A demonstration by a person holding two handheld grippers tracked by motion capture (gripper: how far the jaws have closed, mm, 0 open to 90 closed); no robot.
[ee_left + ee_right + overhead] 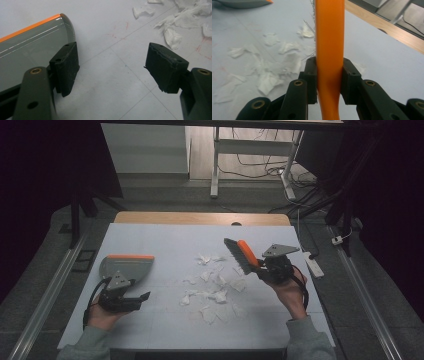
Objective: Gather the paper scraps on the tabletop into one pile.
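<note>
In the high view we see the person's two forearms come in from the bottom edge, each sleeve grey, each hand around a gripper. The left hand (102, 316) rests low near the left front part of the white table (165, 240), and the left gripper (142, 297) points to the right, toward the middle of the table. In the left gripper view its jaws stand wide apart and grasp nothing; between them we see only bare table surface with thin lines and some faint red marks. The grey dustpan (30, 47) with an orange edge lies just beside the left jaw; we cannot tell if it touches. The right hand (290, 292) is raised higher, with the wrist bent, and the right gripper (329, 75) is clenched on the orange handle of the brush (240, 254). The brush is tilted up and to the left, and its dark bristles face down over the torn paper pieces (212, 282), which lie scattered in the middle of the table between the two grippers. We can read no brand, label or writing on any of these things.
</note>
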